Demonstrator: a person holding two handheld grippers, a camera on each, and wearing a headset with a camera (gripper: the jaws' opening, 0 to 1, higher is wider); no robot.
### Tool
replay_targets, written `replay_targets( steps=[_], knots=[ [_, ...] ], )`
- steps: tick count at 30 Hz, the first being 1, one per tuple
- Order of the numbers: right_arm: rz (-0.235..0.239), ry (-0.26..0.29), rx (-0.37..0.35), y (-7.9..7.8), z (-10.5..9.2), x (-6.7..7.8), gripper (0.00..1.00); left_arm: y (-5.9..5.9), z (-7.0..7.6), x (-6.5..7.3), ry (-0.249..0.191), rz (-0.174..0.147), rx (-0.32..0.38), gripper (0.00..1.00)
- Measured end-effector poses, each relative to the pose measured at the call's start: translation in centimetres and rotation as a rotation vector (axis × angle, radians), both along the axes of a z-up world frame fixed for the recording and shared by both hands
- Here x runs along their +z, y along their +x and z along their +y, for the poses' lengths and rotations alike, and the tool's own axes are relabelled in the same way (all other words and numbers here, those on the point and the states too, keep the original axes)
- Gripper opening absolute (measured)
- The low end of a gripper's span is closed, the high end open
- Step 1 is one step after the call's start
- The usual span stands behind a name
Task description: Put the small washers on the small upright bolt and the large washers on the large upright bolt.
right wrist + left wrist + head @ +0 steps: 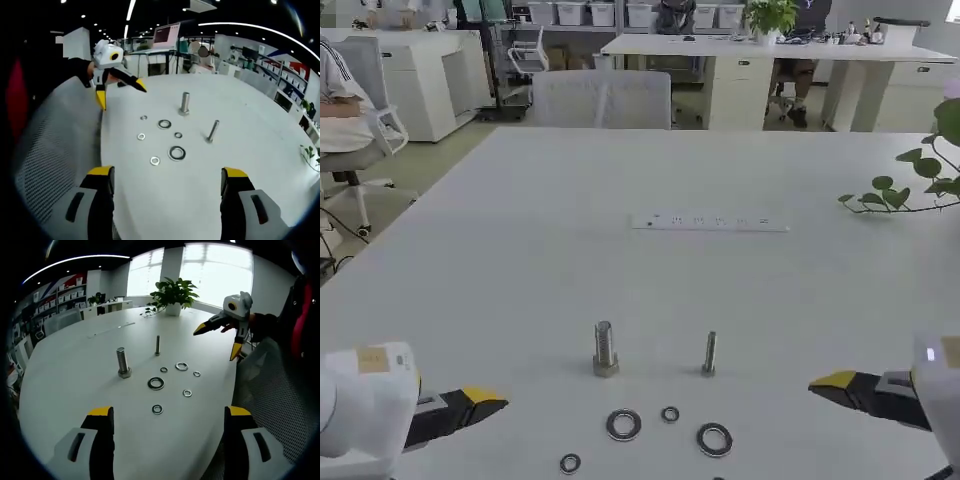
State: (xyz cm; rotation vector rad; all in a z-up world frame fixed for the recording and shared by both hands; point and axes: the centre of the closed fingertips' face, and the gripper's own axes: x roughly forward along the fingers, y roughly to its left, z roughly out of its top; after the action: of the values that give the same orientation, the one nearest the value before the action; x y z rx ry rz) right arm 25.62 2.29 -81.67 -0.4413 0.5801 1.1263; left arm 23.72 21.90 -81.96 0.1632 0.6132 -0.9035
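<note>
Left tool (480, 404) and right tool (835, 384) run off-frame.

White left gripper (168, 412) and right gripper (167, 172) have black, yellow-tipped fingers (102, 440).

The big bolt (605, 350) is stood upright on its head. The thin small bolt (709, 354) is stood upright beside it. Silver washers (624, 425) are laid flat in front of the big bolt.
</note>
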Motion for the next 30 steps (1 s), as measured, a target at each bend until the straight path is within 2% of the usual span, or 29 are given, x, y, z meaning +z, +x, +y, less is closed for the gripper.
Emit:
replay_targets(
  steps=[15, 21, 30],
  knots=[
    [0.001, -0.016, 0.012, 0.0, -0.1, 0.1, 0.88, -0.1, 0.0, 0.0, 0.002, -0.002, -0.002, 0.91],
    [-0.004, -0.047, 0.030, 0.2, -0.4, 0.2, 0.88, -0.1, 0.0, 0.1, 0.001, -0.004, -0.002, 0.91],
    [-0.029, -0.095, 0.076, 1.3, -0.2, 0.9, 0.87, 0.0, 0.0, 0.1, 0.002, -0.006, -0.003, 0.91]
  ],
)
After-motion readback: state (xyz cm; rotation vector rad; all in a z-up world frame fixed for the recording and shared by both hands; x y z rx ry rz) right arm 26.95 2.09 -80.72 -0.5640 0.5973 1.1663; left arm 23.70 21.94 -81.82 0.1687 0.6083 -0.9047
